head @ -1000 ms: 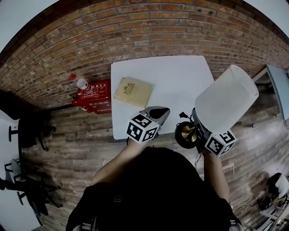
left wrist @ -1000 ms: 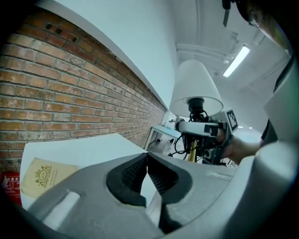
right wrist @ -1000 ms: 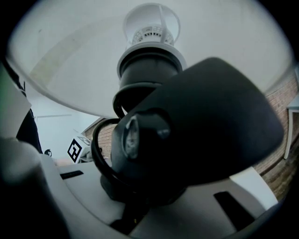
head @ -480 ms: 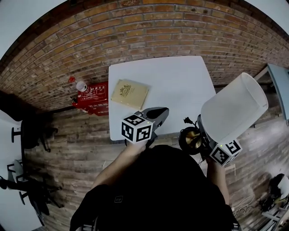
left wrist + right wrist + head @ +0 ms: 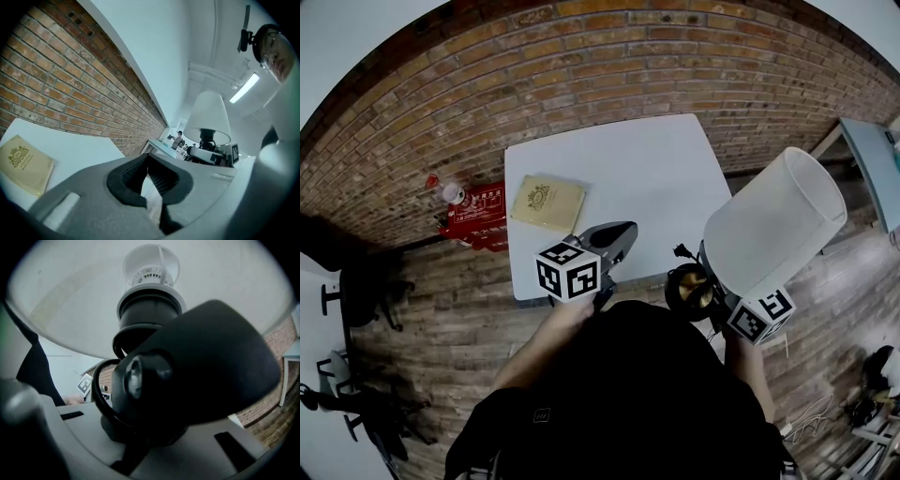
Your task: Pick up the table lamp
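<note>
The table lamp has a white shade and a dark, brass-lined base. It hangs tilted in the air off the near right corner of the white table. My right gripper is shut on the lamp's dark stem just below the shade. In the right gripper view the black socket and the stem fill the space between the jaws. My left gripper hovers over the table's near edge, shut and empty. The left gripper view also shows the lamp held up to its right.
A tan booklet lies on the table's left side. Against the brick wall, left of the table, stand a red box and a bottle. Another table's corner is at the right. Dark chairs stand at the far left.
The lamp has stayed in my right gripper and moved a little to the right and up. My left gripper has drifted left, and its cube has rolled slightly.
</note>
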{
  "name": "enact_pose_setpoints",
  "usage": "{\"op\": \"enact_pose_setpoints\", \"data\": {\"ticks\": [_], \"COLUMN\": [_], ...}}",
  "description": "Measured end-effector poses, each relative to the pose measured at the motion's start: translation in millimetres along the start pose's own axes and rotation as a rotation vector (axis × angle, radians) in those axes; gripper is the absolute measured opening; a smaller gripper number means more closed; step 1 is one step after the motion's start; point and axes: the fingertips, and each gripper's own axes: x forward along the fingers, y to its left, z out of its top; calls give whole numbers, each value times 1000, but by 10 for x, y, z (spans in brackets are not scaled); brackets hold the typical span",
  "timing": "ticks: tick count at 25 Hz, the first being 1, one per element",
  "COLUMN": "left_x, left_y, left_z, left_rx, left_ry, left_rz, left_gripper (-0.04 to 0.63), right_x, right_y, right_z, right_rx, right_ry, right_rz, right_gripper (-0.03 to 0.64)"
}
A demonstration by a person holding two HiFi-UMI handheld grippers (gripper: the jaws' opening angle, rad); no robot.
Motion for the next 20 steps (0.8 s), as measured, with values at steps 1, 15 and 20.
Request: {"op": "enact_pose_setpoints", "data": {"ticks": [1,15,20], "left_x": [20,-56,-114], "left_y": [-25,17,47], "left_z": [-7,-39,-34], "left_rx": [6,17,12], "left_ry": [4,0,-11], "left_rz": [-2,46,57], "left_gripper": [9,8,8], "right_x": [-17,5,43], "right_y": [-28,-93,-49], "right_z": [-12,-105,-99], "right_rx": [4,39,26], "right_ry": [1,2,4], "right_rz": [-4,12,28], "right_gripper": [23,20,20]}}
